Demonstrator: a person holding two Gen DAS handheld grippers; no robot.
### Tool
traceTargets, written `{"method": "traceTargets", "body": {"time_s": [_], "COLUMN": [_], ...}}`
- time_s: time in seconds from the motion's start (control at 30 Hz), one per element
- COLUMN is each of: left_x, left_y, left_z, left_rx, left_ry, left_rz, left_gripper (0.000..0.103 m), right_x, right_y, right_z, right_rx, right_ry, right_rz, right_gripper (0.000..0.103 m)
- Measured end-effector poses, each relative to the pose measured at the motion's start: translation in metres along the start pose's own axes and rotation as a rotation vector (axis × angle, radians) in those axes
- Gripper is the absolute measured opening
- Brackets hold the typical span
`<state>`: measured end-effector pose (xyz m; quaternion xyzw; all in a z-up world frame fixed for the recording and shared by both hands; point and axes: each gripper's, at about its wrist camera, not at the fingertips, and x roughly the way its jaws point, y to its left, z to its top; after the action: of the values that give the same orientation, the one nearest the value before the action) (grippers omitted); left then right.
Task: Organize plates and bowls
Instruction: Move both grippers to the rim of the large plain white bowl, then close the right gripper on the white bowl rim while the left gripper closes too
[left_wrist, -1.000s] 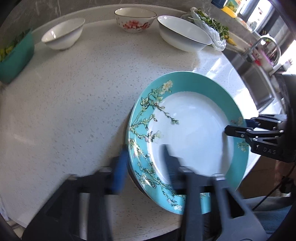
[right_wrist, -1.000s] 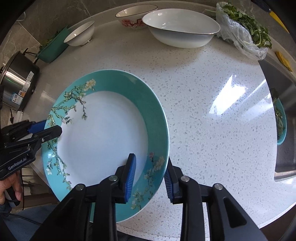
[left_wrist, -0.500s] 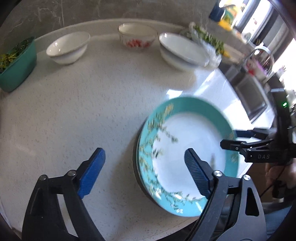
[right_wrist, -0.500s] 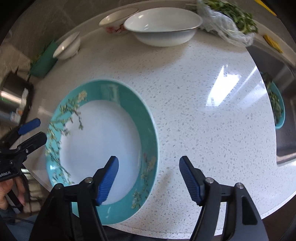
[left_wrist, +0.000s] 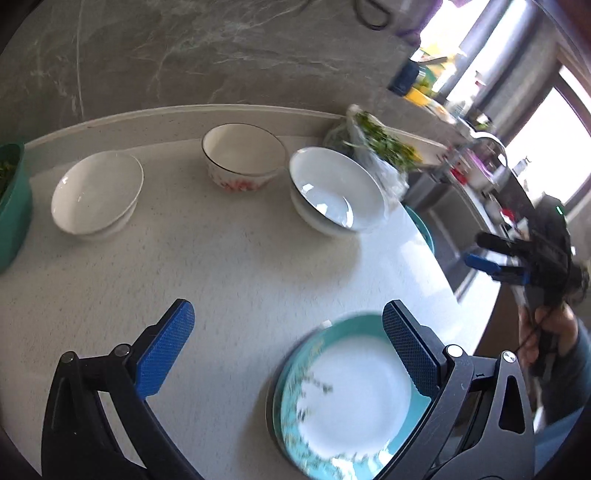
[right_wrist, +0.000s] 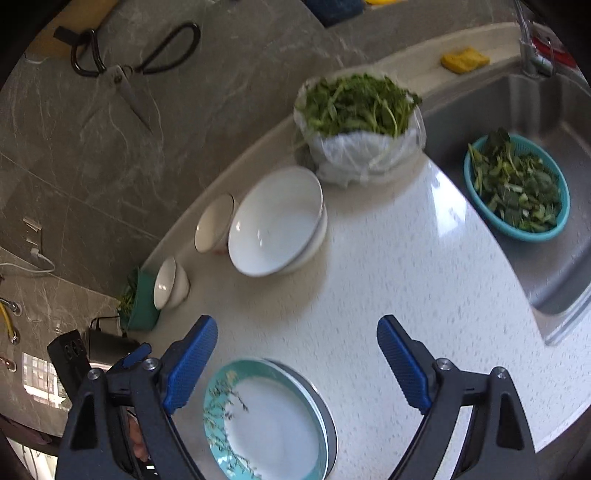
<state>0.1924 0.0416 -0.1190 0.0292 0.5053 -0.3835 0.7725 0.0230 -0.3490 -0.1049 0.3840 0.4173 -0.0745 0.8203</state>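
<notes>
1. The teal plate (left_wrist: 347, 398) lies on a darker plate at the counter's (left_wrist: 229, 266) near edge, so the plates look stacked.
2. Three bowls are left: large white bowl (left_wrist: 334, 190), flowered bowl (left_wrist: 242, 157), small white bowl (left_wrist: 96, 192); all empty, apart along the back.
3. The left gripper (left_wrist: 288, 350) and right gripper (right_wrist: 293, 363) are both opening, nothing between their jaws.
4. The bag (right_wrist: 364, 147) and teal basket (right_wrist: 517, 188) hold greens.

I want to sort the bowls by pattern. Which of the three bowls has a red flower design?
The middle bowl, with a thin dark rim and red flowers outside. The other two are plain white.
</notes>
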Motion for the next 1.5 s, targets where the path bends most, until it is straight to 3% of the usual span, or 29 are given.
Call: {"method": "traceTargets", "body": {"time_s": [0.07, 0.17, 0.47, 0.5, 0.57, 0.63, 0.93, 1.07, 1.13, 1.27, 1.37, 1.5], "left_x": [0.010, 0.030, 0.118, 0.129, 0.148, 0.163, 0.205, 0.224, 0.231, 0.239, 0.242, 0.236], "left_y": [0.002, -0.007, -0.027, -0.029, -0.032, -0.035, -0.044, -0.042, -0.042, -0.043, -0.044, -0.039], "left_z": [0.018, 0.048, 0.100, 0.103, 0.107, 0.109, 0.119, 0.121, 0.122, 0.127, 0.126, 0.127], "left_rx": [-0.025, 0.016, 0.001, -0.005, -0.011, -0.008, -0.005, -0.017, -0.012, -0.003, 0.009, -0.004], "left_ry": [0.006, -0.012, 0.048, 0.059, 0.085, 0.103, 0.146, 0.171, 0.176, 0.166, 0.165, 0.156], "left_rz": [0.010, 0.080, 0.173, 0.173, 0.179, 0.180, 0.177, 0.158, 0.162, 0.161, 0.165, 0.170], "left_gripper": [0.102, 0.102, 0.101, 0.098, 0.077, 0.068, 0.066, 0.037, 0.029, 0.024, 0.019, 0.011], "right_x": [0.006, 0.022, 0.091, 0.097, 0.112, 0.122, 0.151, 0.158, 0.161, 0.169, 0.174, 0.174], "right_y": [0.000, -0.004, -0.023, -0.024, -0.026, -0.028, -0.030, -0.028, -0.029, -0.029, -0.025, -0.023], "right_z": [0.014, 0.037, 0.097, 0.099, 0.102, 0.102, 0.103, 0.104, 0.105, 0.105, 0.103, 0.100], "right_rx": [-0.009, -0.022, -0.074, -0.077, -0.077, -0.075, -0.074, -0.074, -0.075, -0.063, -0.085, -0.096], "right_ry": [-0.007, 0.001, 0.136, 0.151, 0.189, 0.211, 0.248, 0.247, 0.252, 0.263, 0.276, 0.274], "right_rz": [0.004, 0.016, 0.033, 0.036, 0.049, 0.046, 0.044, 0.038, 0.032, 0.026, 0.024, 0.015], "right_gripper": [0.090, 0.090, 0.085, 0.085, 0.084, 0.083, 0.071, 0.059, 0.057, 0.046, 0.023, 0.020]}}
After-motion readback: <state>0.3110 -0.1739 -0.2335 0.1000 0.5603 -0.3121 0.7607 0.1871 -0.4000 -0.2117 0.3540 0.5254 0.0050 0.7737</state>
